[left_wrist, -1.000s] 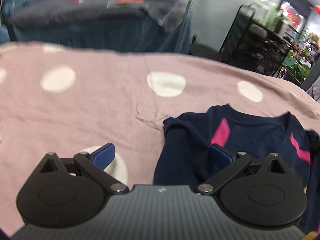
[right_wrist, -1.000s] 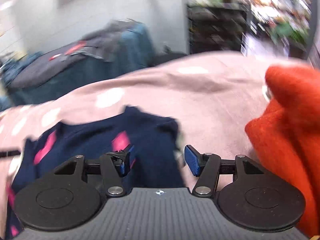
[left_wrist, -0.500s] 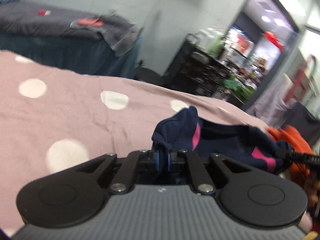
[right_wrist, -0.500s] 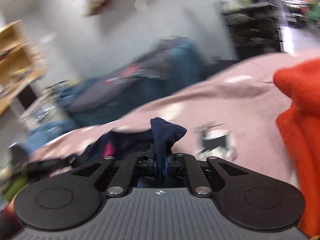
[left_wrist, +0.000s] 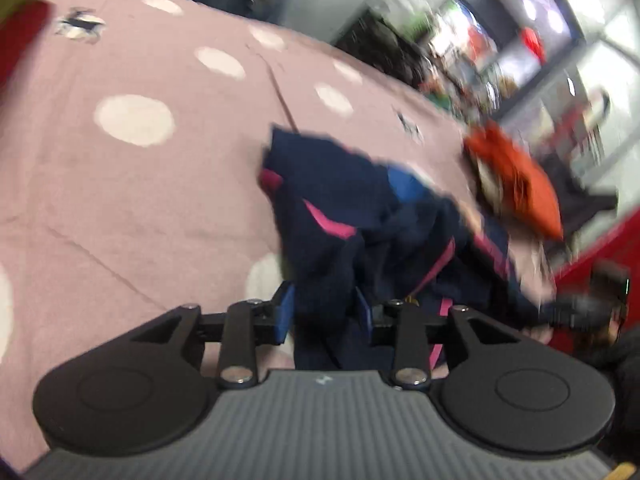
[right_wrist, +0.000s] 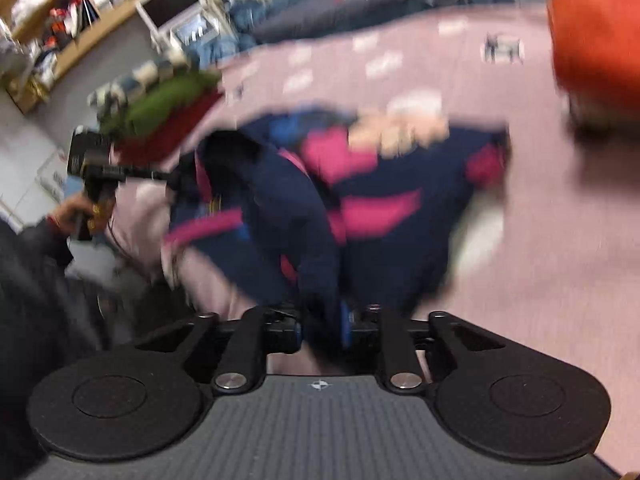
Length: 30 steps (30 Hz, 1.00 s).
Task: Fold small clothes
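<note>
A navy top with pink stripes [left_wrist: 340, 200] lies bunched on the pink dotted cover [left_wrist: 120, 200]. A ridge of it runs up between the blue pads of my left gripper [left_wrist: 325, 311], whose jaws are opening; the cloth still fills the gap and touches both pads. In the right wrist view the same navy top [right_wrist: 380, 184] rises in a taut fold into my right gripper [right_wrist: 321, 326]. Its jaws are also opening, with the fold still touching both pads. Both views are motion-blurred.
An orange garment [left_wrist: 516, 184] lies past the navy top and shows at top right as the orange garment [right_wrist: 592, 32]. A green and red pile [right_wrist: 168, 100] sits at the cover's far edge. A person's hand [right_wrist: 76, 212] holds the other gripper at left. Shelves and clutter stand behind.
Both grippers went from open over the flat top to shut on its edges. They then swung sideways with the cloth, bunching it. The jaws now stand wider than half a second ago.
</note>
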Motion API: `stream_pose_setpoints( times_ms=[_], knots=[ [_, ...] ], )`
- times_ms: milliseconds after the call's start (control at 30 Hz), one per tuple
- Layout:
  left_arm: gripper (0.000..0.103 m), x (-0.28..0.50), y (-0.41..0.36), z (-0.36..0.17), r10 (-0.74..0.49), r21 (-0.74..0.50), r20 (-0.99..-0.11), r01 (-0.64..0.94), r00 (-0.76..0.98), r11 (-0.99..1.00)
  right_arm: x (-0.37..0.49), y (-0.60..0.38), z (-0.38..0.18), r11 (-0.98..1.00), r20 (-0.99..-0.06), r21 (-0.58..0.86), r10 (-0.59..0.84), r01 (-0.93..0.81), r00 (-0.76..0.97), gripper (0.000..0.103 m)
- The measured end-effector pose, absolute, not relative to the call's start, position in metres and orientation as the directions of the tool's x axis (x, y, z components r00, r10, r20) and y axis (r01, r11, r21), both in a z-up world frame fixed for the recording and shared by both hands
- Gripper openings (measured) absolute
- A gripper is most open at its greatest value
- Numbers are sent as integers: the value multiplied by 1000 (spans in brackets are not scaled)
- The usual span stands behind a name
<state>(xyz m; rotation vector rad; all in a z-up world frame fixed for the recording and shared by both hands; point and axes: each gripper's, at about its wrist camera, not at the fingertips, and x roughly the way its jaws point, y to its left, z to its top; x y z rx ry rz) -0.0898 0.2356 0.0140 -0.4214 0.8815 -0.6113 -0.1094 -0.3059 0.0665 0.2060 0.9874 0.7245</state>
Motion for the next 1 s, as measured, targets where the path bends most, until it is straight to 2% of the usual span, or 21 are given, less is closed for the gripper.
stream_pose_setpoints(
  times_ms=[67,133,167,267,300,333,400,467,500,533,567,600,633,767,800,833,867,900,933,967,1000],
  knots=[
    [41,-83,230,31,-696,-594,-513,378,502,710,-119,-316,72,762,-657,481,641,-435,396,39],
    [63,-74,220,49,-700,-564,-458,430,548,705,-121,-330,82,739,-589,551,673,-387,448,39],
    [68,-66,215,53,-687,-556,-451,423,569,716,-120,-335,86,720,-544,586,690,-372,479,39],
    [71,-43,181,56,-670,-516,-529,429,521,741,-111,-333,101,685,-444,611,711,-397,545,42],
    [75,-37,166,53,-654,-477,-570,448,497,756,-107,-325,104,679,-437,599,722,-425,536,50],
    [81,-36,150,49,-641,-444,-606,469,470,764,-103,-315,106,675,-439,580,731,-456,523,72],
    [88,-36,127,38,-639,-420,-653,508,406,752,-98,-288,110,699,-468,502,715,-510,519,102],
    [87,-42,114,27,-614,-378,-694,536,375,755,-93,-257,110,699,-506,406,708,-588,492,103],
    [74,-45,109,25,-592,-343,-706,542,390,767,-93,-245,106,693,-533,358,702,-626,473,103],
    [40,-52,108,27,-605,-342,-698,563,384,752,-91,-232,102,699,-569,300,677,-649,467,98],
    [25,-61,110,29,-648,-370,-678,600,347,709,-89,-219,96,726,-614,229,625,-649,482,87],
    [18,-69,111,32,-683,-391,-664,637,305,664,-88,-210,91,744,-651,176,579,-644,491,24],
    [19,-80,111,36,-697,-382,-663,677,273,629,-88,-207,84,735,-676,169,571,-656,466,7],
    [19,-120,123,33,-660,-324,-738,784,140,529,-112,-219,97,635,-674,257,658,-728,336,8],
    [26,-122,131,27,-637,-343,-763,768,107,540,-118,-226,100,622,-682,269,662,-735,311,10],
    [41,-120,139,20,-628,-391,-776,737,58,552,-120,-235,99,612,-706,308,660,-729,256,20],
    [48,-117,145,14,-618,-436,-786,695,17,572,-118,-245,96,592,-727,388,667,-706,160,23],
    [54,-114,148,14,-621,-469,-784,656,-2,591,-118,-255,93,587,-729,442,675,-678,110,51],
    [58,-111,147,18,-642,-493,-767,640,1,590,-120,-267,93,608,-717,446,682,-657,144,86],
    [63,-111,141,26,-678,-506,-735,655,13,561,-123,-282,96,653,-699,434,678,-620,225,100],
    [81,-111,132,37,-713,-498,-701,691,37,525,-123,-296,97,692,-682,438,672,-574,289,103]
  ],
)
